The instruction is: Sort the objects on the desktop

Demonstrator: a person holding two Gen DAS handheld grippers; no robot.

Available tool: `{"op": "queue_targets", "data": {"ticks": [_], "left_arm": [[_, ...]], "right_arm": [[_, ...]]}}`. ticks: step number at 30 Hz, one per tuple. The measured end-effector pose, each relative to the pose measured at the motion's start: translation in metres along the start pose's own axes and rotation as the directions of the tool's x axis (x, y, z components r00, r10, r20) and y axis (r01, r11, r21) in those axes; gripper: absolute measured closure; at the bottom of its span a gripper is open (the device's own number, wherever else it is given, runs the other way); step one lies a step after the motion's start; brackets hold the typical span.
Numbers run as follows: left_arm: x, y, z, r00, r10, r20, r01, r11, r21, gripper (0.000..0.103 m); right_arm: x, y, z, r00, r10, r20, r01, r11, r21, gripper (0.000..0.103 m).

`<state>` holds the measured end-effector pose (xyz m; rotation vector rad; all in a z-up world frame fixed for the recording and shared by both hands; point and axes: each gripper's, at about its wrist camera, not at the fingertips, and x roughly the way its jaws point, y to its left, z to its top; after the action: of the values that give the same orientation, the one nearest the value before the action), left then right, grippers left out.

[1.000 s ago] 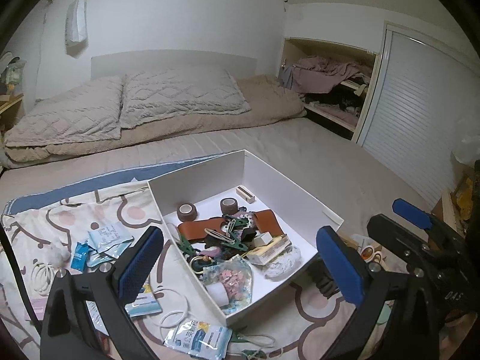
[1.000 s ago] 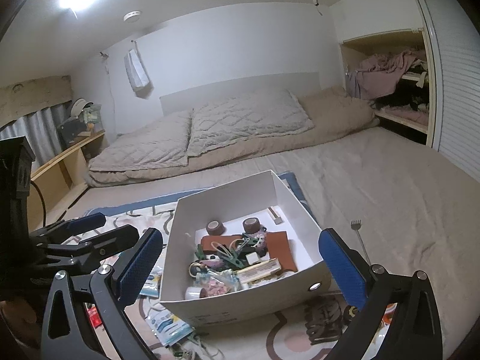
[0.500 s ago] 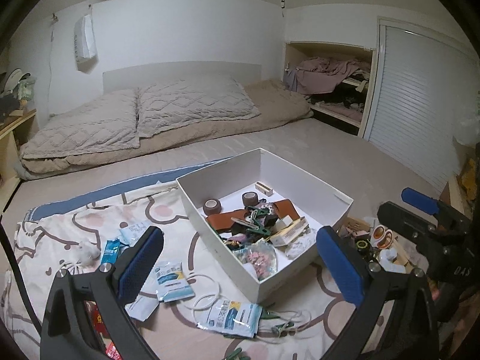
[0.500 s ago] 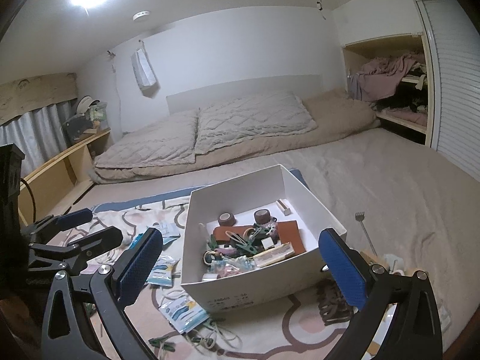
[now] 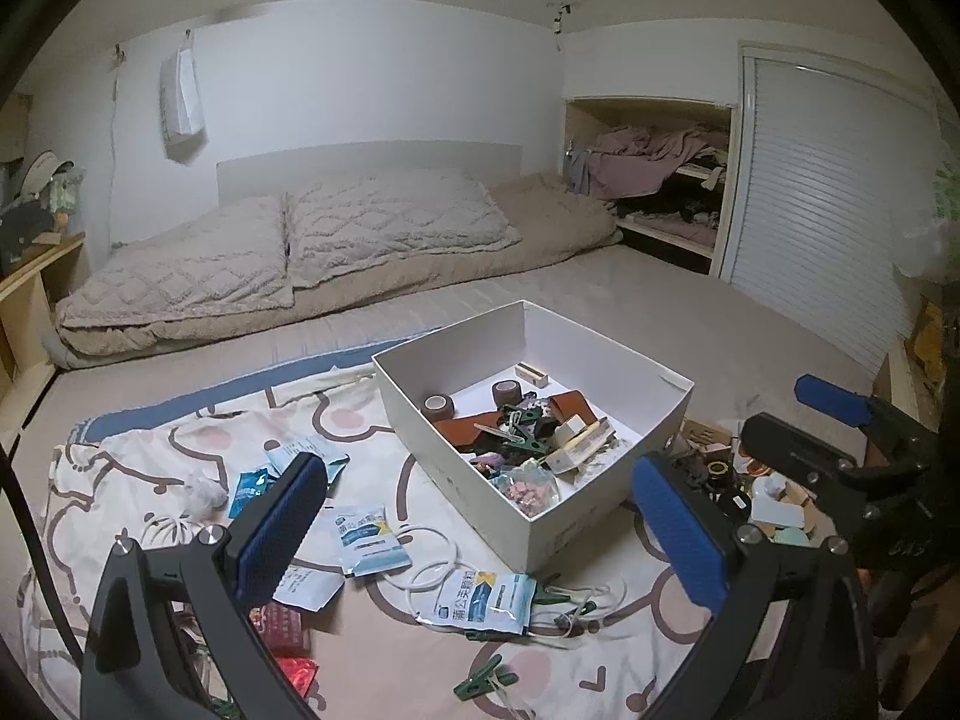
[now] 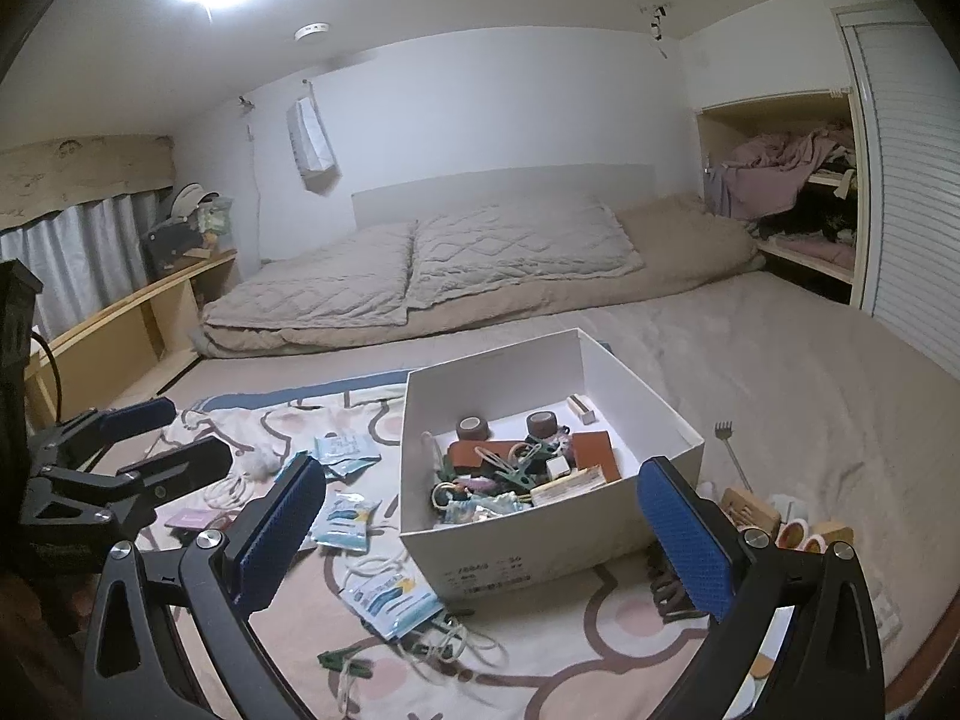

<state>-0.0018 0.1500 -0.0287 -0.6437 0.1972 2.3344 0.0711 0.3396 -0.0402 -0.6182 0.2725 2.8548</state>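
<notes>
Sitting at frame centre on the patterned cream blanket (image 5: 180, 450): open white cardboard box (image 5: 606, 354) packed with small clutter. Hovering released, blue-padded jaws spread and holding nothing: left gripper (image 5: 480, 528), right gripper (image 6: 480, 531). Lying lower centre: blue-white sachets (image 5: 366, 537).

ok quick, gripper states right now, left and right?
Left gripper: open, holding nothing.
Right gripper: open, holding nothing.

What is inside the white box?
The white box holds two brown tape rolls, a brown leather piece, green clips and more; whatever lies beneath the pile is covered.
</notes>
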Motion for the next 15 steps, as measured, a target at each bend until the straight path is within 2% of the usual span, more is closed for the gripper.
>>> {"op": "queue_targets", "data": {"ticks": [8,15], "left_arm": [[-0.016,0.000,-0.011,1.000,0.000,0.017,0.000,1.000,0.009,0.001],[-0.024,0.004,-0.021,1.000,-0.010,0.015,0.010,1.000,-0.003,0.001]], "right_arm": [[-0.009,0.009,-0.007,1.000,0.001,0.002,-0.001,1.000,-0.004,0.000],[-0.016,0.015,-0.019,0.999,-0.048,0.008,0.049,0.998,-0.034,0.000]]}}
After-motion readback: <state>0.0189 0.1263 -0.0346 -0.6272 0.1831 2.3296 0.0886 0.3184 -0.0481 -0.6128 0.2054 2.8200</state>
